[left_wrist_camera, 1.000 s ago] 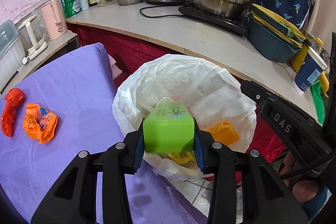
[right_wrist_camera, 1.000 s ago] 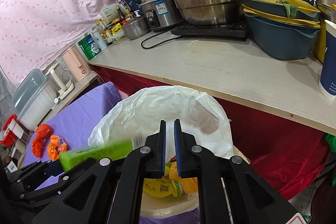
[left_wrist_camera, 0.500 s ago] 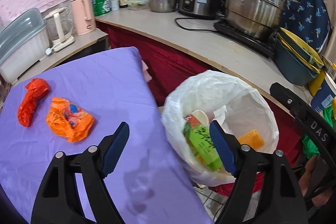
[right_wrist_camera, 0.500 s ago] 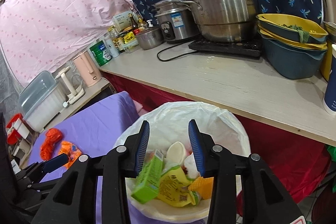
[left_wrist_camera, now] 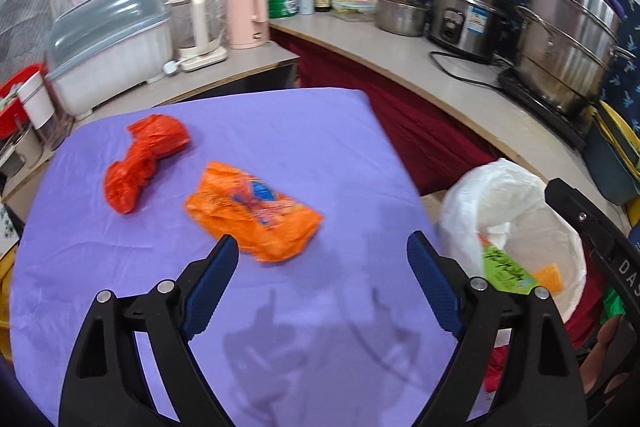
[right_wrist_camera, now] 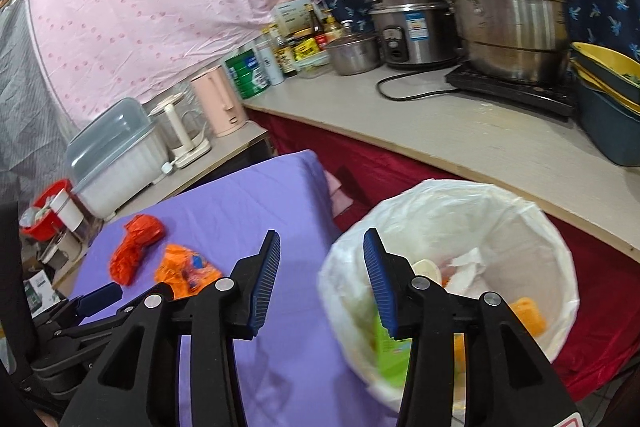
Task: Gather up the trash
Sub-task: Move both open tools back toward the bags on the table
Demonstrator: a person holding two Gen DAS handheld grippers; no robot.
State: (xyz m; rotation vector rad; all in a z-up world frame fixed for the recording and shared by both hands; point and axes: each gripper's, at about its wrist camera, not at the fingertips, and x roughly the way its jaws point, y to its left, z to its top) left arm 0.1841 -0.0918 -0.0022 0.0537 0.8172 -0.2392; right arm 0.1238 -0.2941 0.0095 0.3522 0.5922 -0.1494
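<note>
An orange snack wrapper (left_wrist_camera: 256, 213) and a crumpled red bag (left_wrist_camera: 146, 161) lie on the purple table (left_wrist_camera: 304, 147). My left gripper (left_wrist_camera: 322, 267) is open and empty, hovering just in front of the orange wrapper. A white-lined trash bin (left_wrist_camera: 516, 195) stands right of the table and holds a green carton (left_wrist_camera: 506, 269) and other scraps. My right gripper (right_wrist_camera: 322, 277) is open and empty over the gap between the table edge and the bin (right_wrist_camera: 452, 211). The wrapper (right_wrist_camera: 186, 271) and the red bag (right_wrist_camera: 136, 243) show left of it.
A counter (left_wrist_camera: 440, 75) runs behind with steel pots (left_wrist_camera: 568, 43), a rice cooker (left_wrist_camera: 466, 17), bottles, a pink kettle (left_wrist_camera: 245, 11) and a covered dish rack (left_wrist_camera: 108, 43). Stacked basins (right_wrist_camera: 608, 99) sit at the counter's right end. A red cloth skirts the counter behind the bin.
The left gripper let go of the green carton, which now lies in the bin, and swung left over the table. The right gripper opened and shifted left.
</note>
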